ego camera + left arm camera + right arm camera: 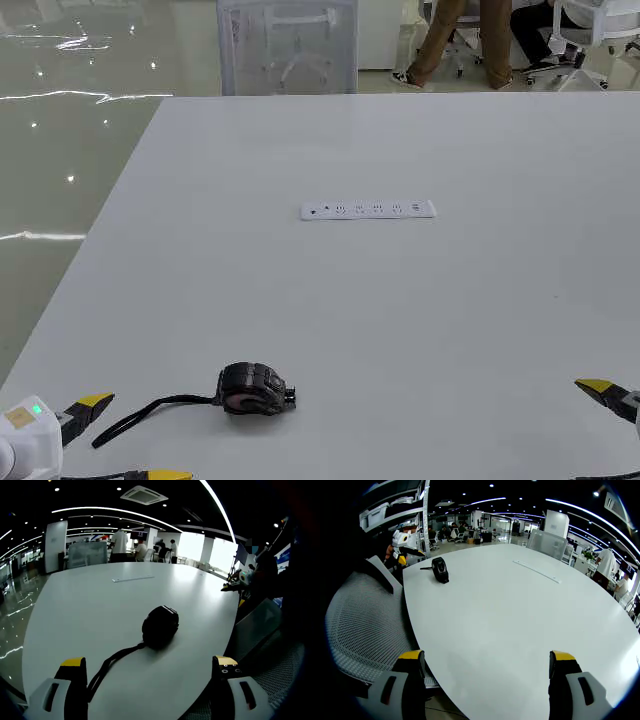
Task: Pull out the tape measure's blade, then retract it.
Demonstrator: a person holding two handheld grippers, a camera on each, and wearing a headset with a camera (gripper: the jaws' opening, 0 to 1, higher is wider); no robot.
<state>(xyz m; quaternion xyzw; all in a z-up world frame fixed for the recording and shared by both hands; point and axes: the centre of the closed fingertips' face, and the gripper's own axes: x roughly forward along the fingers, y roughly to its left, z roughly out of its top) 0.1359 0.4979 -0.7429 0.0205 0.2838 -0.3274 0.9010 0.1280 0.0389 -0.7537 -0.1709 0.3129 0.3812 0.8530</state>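
Note:
A black tape measure (255,390) lies on the white table (400,300) near its front edge, with its black wrist strap (140,415) trailing to the left. The blade is inside the case. My left gripper (130,438) stands open just left of the strap's end, touching nothing. In the left gripper view the tape measure (160,626) sits ahead of the open left gripper (149,662), and the strap (115,660) runs toward the left jaw. My right gripper (612,425) is open at the table's front right, far from the tape measure (440,570); its own view shows the open right gripper (486,655) over bare table.
A white power strip (368,210) lies flat in the middle of the table. A mesh office chair (288,45) stands at the far edge, with seated people behind it. Another mesh chair (365,625) sits at the near edge.

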